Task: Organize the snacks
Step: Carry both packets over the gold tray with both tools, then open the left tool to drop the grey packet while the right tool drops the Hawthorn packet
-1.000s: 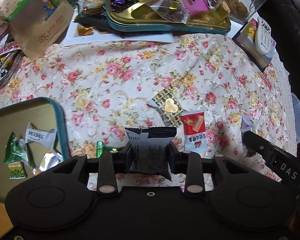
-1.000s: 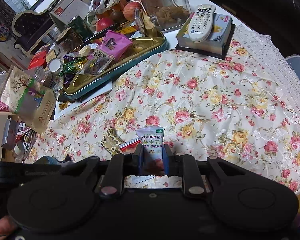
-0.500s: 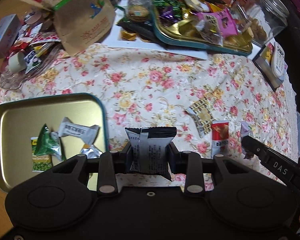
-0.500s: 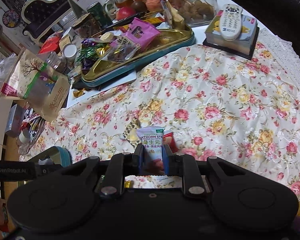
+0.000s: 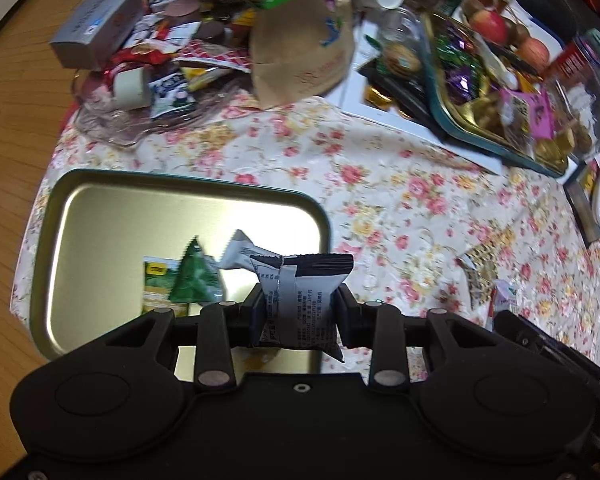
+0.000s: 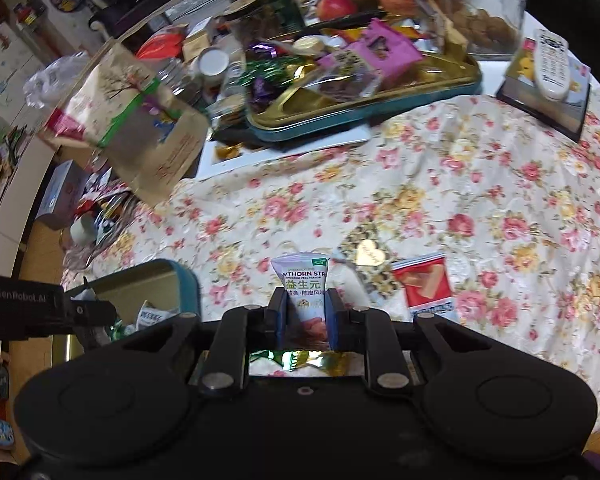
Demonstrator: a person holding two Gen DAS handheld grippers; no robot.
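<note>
On the left, the gold tray (image 5: 100, 216) holds three wrapped snacks. Over its right edge the left gripper (image 5: 298, 312) pinches one black-and-silver packet (image 5: 300, 296) — long axis upright. The right gripper (image 6: 304, 316) pinches one pale hawthorn packet (image 6: 302, 284), upright too, above the floral cloth (image 6: 480, 184).

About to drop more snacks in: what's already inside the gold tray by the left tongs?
Inside the gold tray: a green triangular packet, a green-and-yellow packet under it, and a white wrapped candy. The black packet and the left tongs cover the tray's near corner.
</note>
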